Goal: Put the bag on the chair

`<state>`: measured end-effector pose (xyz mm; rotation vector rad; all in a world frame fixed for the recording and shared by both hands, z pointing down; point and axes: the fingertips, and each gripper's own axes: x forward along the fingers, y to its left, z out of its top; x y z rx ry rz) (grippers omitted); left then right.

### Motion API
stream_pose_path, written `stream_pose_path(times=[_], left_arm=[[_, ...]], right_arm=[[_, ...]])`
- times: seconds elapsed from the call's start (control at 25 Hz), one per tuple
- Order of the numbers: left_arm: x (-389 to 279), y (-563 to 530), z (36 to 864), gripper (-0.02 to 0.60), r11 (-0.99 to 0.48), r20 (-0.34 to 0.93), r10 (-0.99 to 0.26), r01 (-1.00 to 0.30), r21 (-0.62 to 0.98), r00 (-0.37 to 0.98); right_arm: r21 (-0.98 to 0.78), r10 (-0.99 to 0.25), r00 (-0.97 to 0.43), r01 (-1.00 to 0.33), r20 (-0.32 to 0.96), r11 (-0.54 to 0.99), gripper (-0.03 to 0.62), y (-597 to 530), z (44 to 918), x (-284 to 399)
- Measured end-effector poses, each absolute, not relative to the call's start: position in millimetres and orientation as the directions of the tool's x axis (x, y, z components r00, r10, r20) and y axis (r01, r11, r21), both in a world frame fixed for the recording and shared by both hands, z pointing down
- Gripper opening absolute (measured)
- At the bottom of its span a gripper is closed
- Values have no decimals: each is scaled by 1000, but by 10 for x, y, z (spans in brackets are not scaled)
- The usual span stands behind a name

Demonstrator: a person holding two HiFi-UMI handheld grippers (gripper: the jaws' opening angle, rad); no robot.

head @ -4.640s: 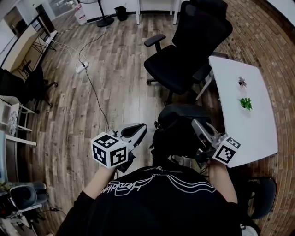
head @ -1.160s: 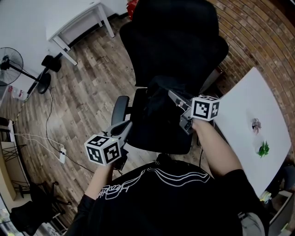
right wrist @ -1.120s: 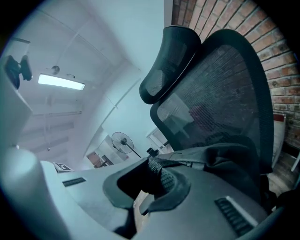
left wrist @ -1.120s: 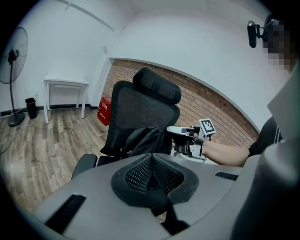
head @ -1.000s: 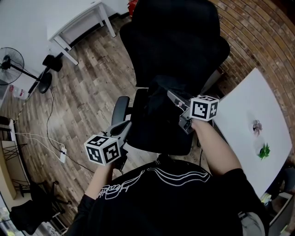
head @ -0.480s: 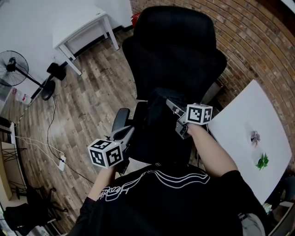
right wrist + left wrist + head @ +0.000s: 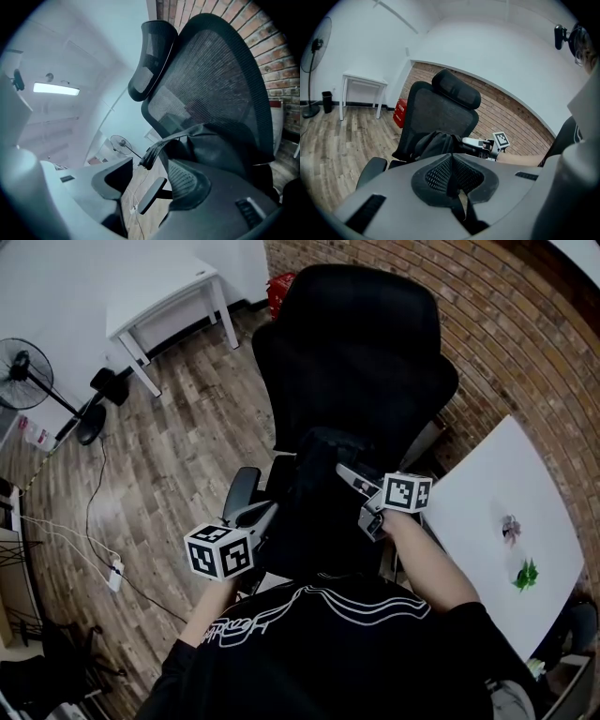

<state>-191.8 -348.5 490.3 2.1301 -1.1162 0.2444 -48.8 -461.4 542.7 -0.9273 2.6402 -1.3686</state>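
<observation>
Where the black bag [image 7: 317,495] sits, slumped on the seat of the black office chair [image 7: 356,352], it leans back against the mesh backrest, between the two armrests. Its strap [image 7: 154,147] arches up off the top in a loose loop.

Just beside that loop is the right gripper [image 7: 349,479], reaching over the top of the bag from the right. Its jaws have just been opening and now stand wide apart; the pads press on nothing, and the strap loop hangs free just past the gap. Through the gap shows the chair's far armrest [image 7: 151,194].

On the other side, the left gripper [image 7: 262,510] hovers by the left armrest [image 7: 239,488], near the front corner of the seat and apart from the bag. Its jaws are closed together with nothing between them.

Around the chair, a brick wall [image 7: 525,334] runs close behind the backrest. A white table [image 7: 469,512] stands near the chair's right side, bearing a small green plant [image 7: 525,573] and another small item too tiny to name. Across the wood floor [image 7: 169,446] to the left stand a white desk [image 7: 159,287], a black bin [image 7: 111,385] and a standing fan [image 7: 23,381], well apart from the chair. A red object [image 7: 281,287] sits low against the wall behind the chair. A cable [image 7: 94,521] trails over the floor to a power strip [image 7: 114,574].
</observation>
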Motion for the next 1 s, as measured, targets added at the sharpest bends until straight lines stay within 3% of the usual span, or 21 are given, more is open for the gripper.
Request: stream_pose_path(times=[0.28, 0.56, 0.88, 1.0], left_arm=[[-1859, -3462, 4796, 34, -433, 436, -602, -733, 525, 668], [-1725, -3261, 4514, 34, -530, 392, -557, -677, 511, 732], [-1656, -2897, 4502, 34, -604, 368, -510, -628, 490, 778], [-1624, -2789, 4492, 34, -624, 361, -487, -606, 493, 795]], right_arm=[[-673, -507, -824, -527, 254, 520, 214, -4113, 5051, -544], [-645, -530, -827, -510, 187, 569, 135, -3517, 4593, -576], [-610, -546, -795, -576, 264, 544, -3, -2967, 4759, -511], [-591, -557, -784, -594, 274, 546, -5, -2835, 4737, -525]])
